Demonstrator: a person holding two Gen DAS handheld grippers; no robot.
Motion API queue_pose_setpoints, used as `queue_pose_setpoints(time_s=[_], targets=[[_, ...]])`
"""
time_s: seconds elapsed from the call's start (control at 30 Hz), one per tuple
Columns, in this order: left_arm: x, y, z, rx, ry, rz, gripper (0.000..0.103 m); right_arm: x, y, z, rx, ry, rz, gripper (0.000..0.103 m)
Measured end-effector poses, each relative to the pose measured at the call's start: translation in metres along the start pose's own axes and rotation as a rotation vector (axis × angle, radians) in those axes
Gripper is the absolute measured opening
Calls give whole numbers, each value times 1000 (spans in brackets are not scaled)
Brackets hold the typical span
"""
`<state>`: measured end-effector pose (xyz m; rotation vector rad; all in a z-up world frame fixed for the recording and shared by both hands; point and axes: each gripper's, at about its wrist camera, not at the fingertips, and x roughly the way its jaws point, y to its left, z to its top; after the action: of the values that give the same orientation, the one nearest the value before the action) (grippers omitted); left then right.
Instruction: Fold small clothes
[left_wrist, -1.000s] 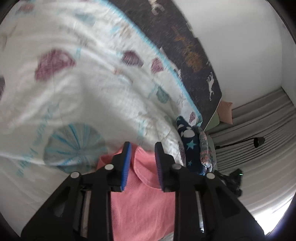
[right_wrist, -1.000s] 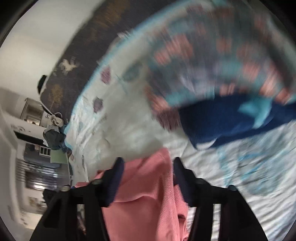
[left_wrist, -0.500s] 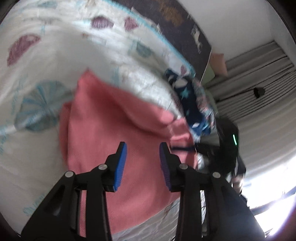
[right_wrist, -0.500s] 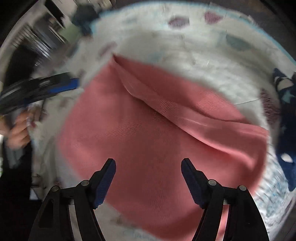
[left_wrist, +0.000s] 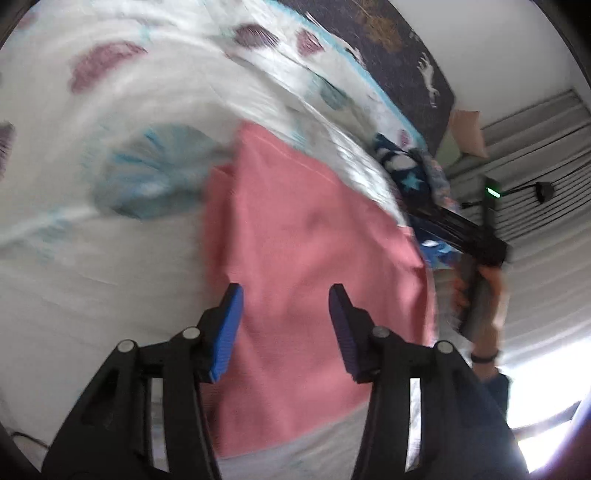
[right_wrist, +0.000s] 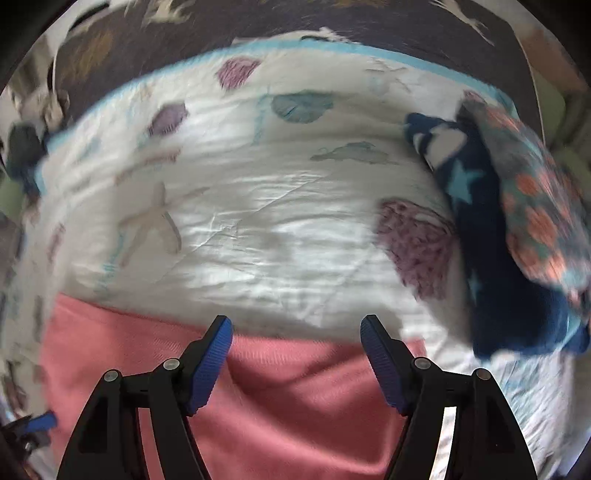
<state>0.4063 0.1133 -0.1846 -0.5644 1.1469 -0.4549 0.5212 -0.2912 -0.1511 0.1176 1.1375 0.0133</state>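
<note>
Lying flat on the patterned bedsheet (right_wrist: 258, 221), the pink cloth (left_wrist: 303, 258) shows no readable writing; both jaws gape, empty.

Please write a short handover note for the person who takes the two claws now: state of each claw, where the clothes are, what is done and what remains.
Left claw: open, holding nothing, above the pink garment.
Right claw: open, holding nothing, over the far edge of the same garment.
The pink garment lies spread on the shell-print bedspread; whether it is already folded cannot be told.
The navy star-print garment and the floral garment lie bunched together to the right, not folded.
Left to do: finish the pink garment if needed, then fold the other two.
</note>
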Motion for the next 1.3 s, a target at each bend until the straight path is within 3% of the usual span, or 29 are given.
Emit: queue_pose_setpoints(time_s=[0.07,0.17,0.23,0.3,0.33,0.4,0.47,0.5,0.57,0.63,0.7,0.77,0.83,0.87,0.97,1.03,1.1,1.13,1.2,1.3], targets=[[-6,11,-4,-16,-7,26,50,-20,-5,-13,4,-15,58,74],[-6,32,-10,-75,19,42,59,-55,-4,-41,-21,-48,128,74],[-3,47,-17,-138,31,22,59,-70,4,-54,-44,-68,176,74],[3,65,-30,-244,56,-83,61,-91,9,-75,-60,-91,229,77],[6,78,-39,-316,50,-176,62,-99,13,-81,-62,-104,251,78],[7,92,-48,-426,-3,-308,63,-113,14,-94,-40,-152,306,81],[23,111,-56,-583,39,-549,63,-119,15,-102,-17,-179,365,82],[32,116,-60,-635,61,-616,63,-123,14,-105,-9,-186,388,82],[38,112,-61,-606,58,-584,59,-129,17,-111,8,-198,437,82],[37,98,-58,-531,54,-557,62,-131,21,-114,9,-194,465,82],[42,88,-58,-520,74,-608,64,-130,28,-114,-4,-176,473,82],[52,80,-62,-538,86,-710,60,-126,38,-114,-6,-159,476,82],[54,75,-66,-516,62,-671,37,-121,46,-113,11,-145,489,82],[56,71,-71,-505,34,-618,19,-119,51,-110,26,-142,505,82],[48,55,-84,-453,-84,-497,16,-109,73,-90,57,-133,530,82],[35,25,-81,-295,-165,-320,15,-101,92,-75,31,-103,530,82],[25,-10,-83,-116,-236,-103,15,-86,124,-54,-31,-10,498,82],[25,-22,-85,-74,-258,-44,15,-79,135,-48,-51,24,474,82],[29,-33,-86,-53,-280,-17,15,-56,170,-35,-137,128,339,82],[28,-14,-90,-128,-303,-99,15,-20,222,-25,-255,212,140,82]])
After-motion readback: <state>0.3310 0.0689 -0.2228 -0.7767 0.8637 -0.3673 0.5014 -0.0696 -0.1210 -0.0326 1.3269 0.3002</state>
